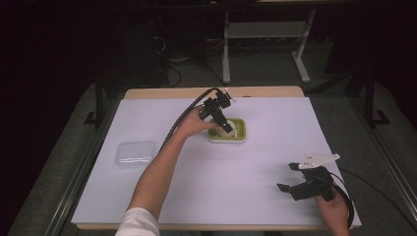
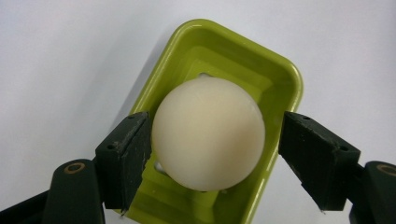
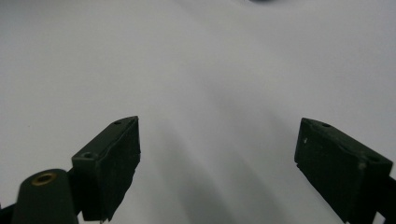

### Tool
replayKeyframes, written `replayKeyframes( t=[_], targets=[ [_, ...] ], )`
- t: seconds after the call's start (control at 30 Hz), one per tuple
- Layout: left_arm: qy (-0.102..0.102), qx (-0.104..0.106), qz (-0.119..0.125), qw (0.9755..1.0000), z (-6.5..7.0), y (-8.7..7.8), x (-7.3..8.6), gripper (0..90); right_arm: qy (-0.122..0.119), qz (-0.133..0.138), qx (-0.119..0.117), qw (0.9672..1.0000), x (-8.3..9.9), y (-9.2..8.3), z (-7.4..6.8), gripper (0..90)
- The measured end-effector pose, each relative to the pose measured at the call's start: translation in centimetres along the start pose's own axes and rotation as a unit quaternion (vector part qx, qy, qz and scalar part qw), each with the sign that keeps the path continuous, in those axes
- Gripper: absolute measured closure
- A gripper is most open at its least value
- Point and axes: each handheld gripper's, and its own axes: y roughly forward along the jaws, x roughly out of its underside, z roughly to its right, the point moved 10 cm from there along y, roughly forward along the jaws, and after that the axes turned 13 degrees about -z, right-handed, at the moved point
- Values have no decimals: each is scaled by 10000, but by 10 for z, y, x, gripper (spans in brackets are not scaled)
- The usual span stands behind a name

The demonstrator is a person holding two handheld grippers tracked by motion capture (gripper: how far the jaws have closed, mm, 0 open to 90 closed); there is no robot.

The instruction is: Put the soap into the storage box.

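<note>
A cream-coloured ball (image 2: 208,134) is seen in a green tray (image 2: 285,77), which stands on the white sheet (image 1: 255,167) covering the table (image 1: 206,92), a little toward the far side of the middle. The left tool (image 1: 225,127) is held over that tray by the left hand (image 1: 196,122), whose forearm reaches in from the near edge. In the left gripper view, the ball is seen between the two black jaws, which are spread: the jaw on the left of that view is touching or almost touching the ball's side, while a clear gap is left between the ball and the other jaw. The ball is therefore flanked but not clamped. Whether it rests on the tray floor or is raised slightly above it cannot be told.

The right tool (image 1: 290,178) is held by the right hand (image 1: 337,209) near the near right corner of the table, well apart from the tray. Its jaws are wide apart, and bare white sheet is seen between them in the right gripper view. Its grey three-cornered plate is visible on top.

A clear plastic lid (image 1: 134,154) lies flat on the sheet to the left, well apart from the tray and from both tools.
</note>
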Motion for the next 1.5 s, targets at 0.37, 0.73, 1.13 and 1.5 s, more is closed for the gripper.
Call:
replayKeyframes(
  t=[0.37, 0.73, 1.13, 1.5],
  targets=[
    [-6, 75, 286, 9996, 9, -13, 9, 243, 34, -37, 26, 10000, 2, 0, 1, 136],
    [15, 30, 428, 9991, 18, -23, 27, 243, 44, -43, 38, 10000, 2, 0, 0, 136],
    [69, -20, 459, 9989, 32, -32, 51, 239, 89, -30, 73, 9999, 3, 0, 2, 136],
    [-30, 76, 588, 9982, 44, -37, 79, 221, 200, -15, 126, 9997, 5, -2, 3, 136]
  ],
)
